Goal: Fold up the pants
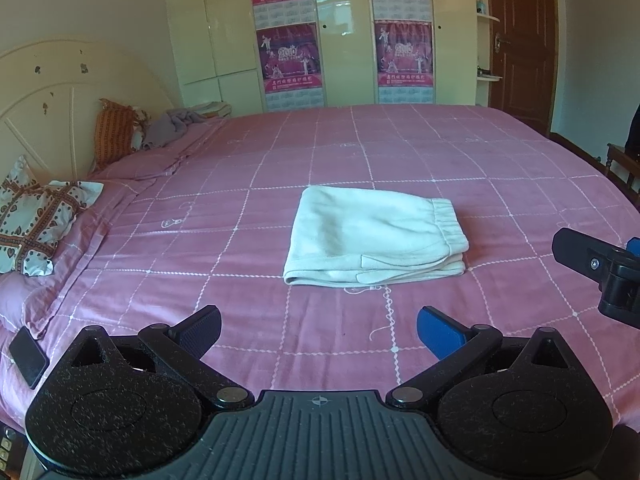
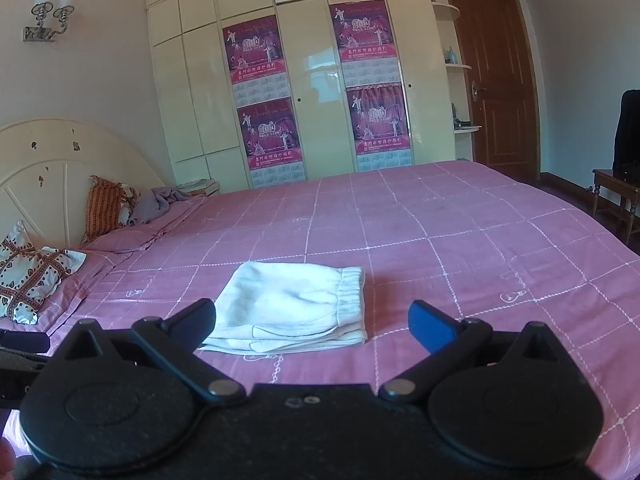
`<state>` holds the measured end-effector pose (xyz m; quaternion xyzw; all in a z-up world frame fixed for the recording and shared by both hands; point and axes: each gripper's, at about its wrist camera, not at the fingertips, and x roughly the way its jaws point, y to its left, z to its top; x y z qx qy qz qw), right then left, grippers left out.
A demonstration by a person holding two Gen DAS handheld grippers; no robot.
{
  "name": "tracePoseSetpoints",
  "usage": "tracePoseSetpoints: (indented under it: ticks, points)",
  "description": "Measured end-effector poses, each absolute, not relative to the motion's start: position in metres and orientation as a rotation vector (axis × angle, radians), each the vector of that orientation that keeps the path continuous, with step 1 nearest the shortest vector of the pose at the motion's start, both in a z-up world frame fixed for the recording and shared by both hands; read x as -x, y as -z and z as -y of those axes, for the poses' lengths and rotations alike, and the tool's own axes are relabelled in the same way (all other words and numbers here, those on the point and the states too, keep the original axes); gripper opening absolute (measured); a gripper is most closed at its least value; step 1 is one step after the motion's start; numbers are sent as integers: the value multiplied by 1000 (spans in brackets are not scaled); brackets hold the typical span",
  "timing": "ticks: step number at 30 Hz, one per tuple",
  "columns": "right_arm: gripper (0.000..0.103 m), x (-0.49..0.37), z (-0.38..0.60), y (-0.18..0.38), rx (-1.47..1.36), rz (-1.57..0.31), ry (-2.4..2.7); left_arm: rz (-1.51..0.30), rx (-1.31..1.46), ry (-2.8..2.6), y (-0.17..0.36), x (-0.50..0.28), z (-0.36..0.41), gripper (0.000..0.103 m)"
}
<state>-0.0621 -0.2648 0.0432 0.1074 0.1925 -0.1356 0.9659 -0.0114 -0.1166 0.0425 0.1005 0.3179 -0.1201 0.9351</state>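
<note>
Nearest the lens, the left gripper (image 1: pixel 319 330) is seen with its fingers spread wide and nothing between them; the right gripper (image 2: pixel 312 322) is likewise spread and empty. Straight ahead of both, the pants (image 1: pixel 374 236) are laid on the pink bed cover (image 1: pixel 500 168), already folded into a compact stack, the waistband turned to the right and the long edge running crosswise. In its own view the right gripper appears the nearer. Little folding is judged to be left.
</note>
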Motion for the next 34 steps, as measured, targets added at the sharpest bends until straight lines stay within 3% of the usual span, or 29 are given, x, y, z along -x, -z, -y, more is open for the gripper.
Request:
tracePoseSetpoints:
  ticks: [34]
  points:
    - [103, 59, 272, -30, -228, -387, 319, -639, -118, 349, -30, -15, 119, 103]
